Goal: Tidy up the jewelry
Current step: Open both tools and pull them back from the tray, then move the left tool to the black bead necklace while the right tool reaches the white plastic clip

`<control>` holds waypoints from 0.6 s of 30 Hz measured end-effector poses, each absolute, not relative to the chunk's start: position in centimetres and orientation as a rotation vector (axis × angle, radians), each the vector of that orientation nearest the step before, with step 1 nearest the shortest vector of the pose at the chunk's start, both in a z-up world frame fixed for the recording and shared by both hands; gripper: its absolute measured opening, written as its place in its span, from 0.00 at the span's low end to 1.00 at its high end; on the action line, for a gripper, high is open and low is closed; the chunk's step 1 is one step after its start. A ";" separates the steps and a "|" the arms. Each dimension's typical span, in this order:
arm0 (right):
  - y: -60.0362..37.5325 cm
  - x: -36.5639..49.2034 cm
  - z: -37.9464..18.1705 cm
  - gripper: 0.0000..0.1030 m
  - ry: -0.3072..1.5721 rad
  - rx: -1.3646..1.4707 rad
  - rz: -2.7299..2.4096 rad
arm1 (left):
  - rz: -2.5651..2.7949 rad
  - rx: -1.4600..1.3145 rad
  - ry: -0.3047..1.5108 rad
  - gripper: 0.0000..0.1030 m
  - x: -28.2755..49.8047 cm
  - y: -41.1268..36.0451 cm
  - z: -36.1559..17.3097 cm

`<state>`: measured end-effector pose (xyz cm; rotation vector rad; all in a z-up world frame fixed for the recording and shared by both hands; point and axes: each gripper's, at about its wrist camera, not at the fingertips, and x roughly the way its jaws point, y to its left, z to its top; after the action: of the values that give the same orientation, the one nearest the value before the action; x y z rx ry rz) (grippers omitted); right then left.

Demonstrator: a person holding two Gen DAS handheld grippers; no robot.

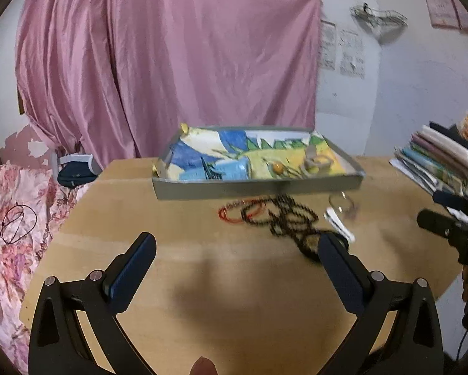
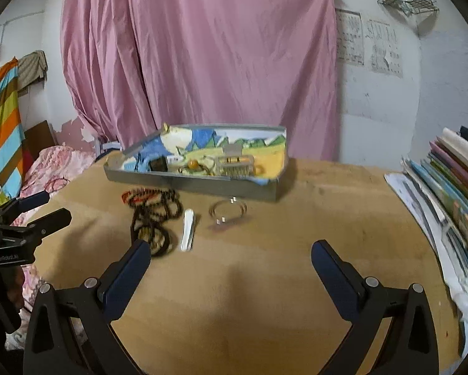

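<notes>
Both tongs, left (image 1: pixel 237 245) and right (image 2: pixel 231 251), gaping empty; bead strands (image 1: pixel 284 218) ahead-right of left, nearer it, running lengthwise away toward tray (image 1: pixel 256 187).

A wooden table (image 2: pixel 265 281) carries a grey tray (image 2: pixel 202 184) at its far side. Just before the tray lie dark bead strings (image 2: pixel 152 218), a red string (image 1: pixel 229 214), a white clip (image 2: pixel 187 229) and a clear bangle (image 2: pixel 227 211). Books (image 2: pixel 446 187) are stacked along the right edge.
</notes>
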<state>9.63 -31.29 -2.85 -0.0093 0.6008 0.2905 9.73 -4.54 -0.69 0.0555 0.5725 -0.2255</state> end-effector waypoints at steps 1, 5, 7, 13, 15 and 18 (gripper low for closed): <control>-31.3 9.4 -3.1 1.00 0.613 -0.012 0.292 | -0.227 0.059 0.581 0.99 9.5 -4.7 -1.0; -31.4 8.8 -4.3 1.00 0.658 -0.026 0.285 | -0.235 0.069 0.646 0.99 9.3 -5.1 -2.4; -31.5 8.7 -4.8 1.00 0.678 -0.024 0.285 | -0.238 0.068 0.673 0.99 9.2 -5.1 -3.0; -31.5 8.7 -5.7 1.00 0.716 -0.021 0.289 | -0.250 0.054 0.734 0.99 9.3 -5.2 -4.1; -31.5 8.8 -5.8 1.00 0.719 -0.021 0.290 | -0.253 0.051 0.745 0.98 9.3 -5.2 -4.1; -31.5 9.1 -6.0 1.00 0.727 -0.024 0.284 | -0.255 0.029 0.784 0.98 9.9 -5.0 -4.3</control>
<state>9.11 -31.53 -5.96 -0.0236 0.7267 0.2840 9.94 -4.96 -4.26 0.0291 0.7838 -0.2547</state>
